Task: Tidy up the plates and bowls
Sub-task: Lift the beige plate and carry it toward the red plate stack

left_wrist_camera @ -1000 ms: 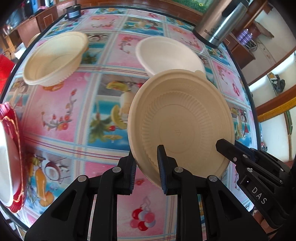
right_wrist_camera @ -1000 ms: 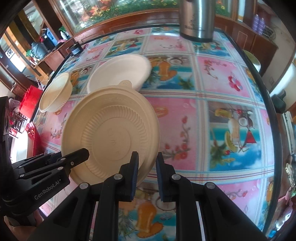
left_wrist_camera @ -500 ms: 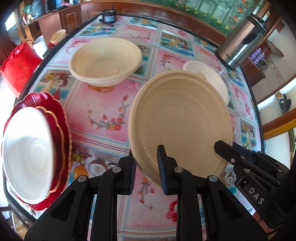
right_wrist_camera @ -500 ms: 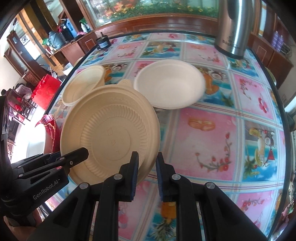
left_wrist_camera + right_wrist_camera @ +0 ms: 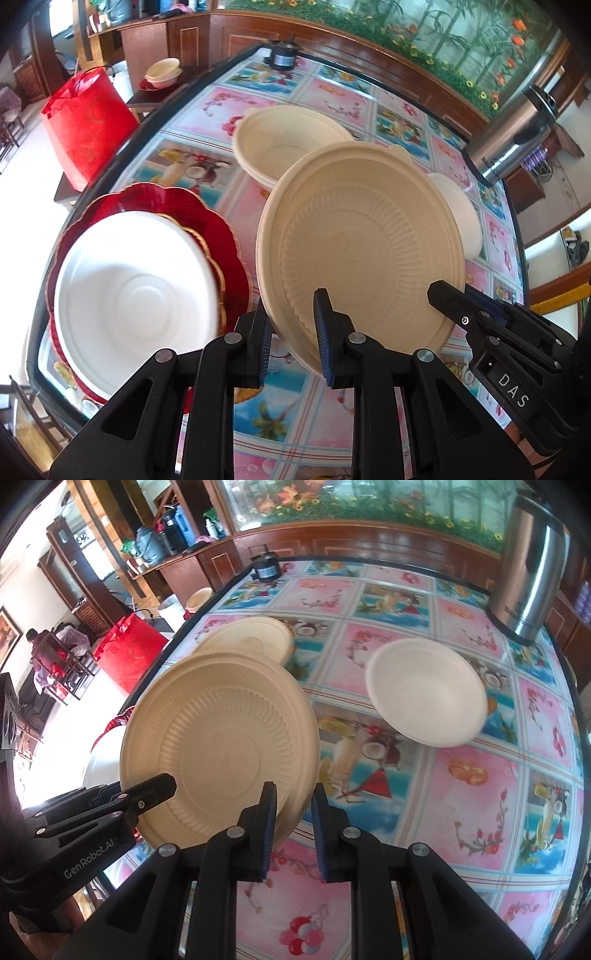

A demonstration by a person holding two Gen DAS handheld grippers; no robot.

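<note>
I have both grippers clenched on one beige plate (image 5: 362, 236), lifted and tilted above the tabletop (image 5: 480, 812): the left gripper (image 5: 291, 332) grips its near rim, the right gripper (image 5: 291, 819) its opposite edge. To the left sits a red plate (image 5: 221, 229) carrying a white bowl (image 5: 133, 295). A beige bowl (image 5: 288, 144) and a white bowl (image 5: 424, 694) rest beyond.

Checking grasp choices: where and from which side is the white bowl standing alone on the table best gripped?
Take the white bowl by its thin rim, one of the jaws inside and one outside, coming from above on the near side. It sits upright, mouth open, with bare table around it.
</note>
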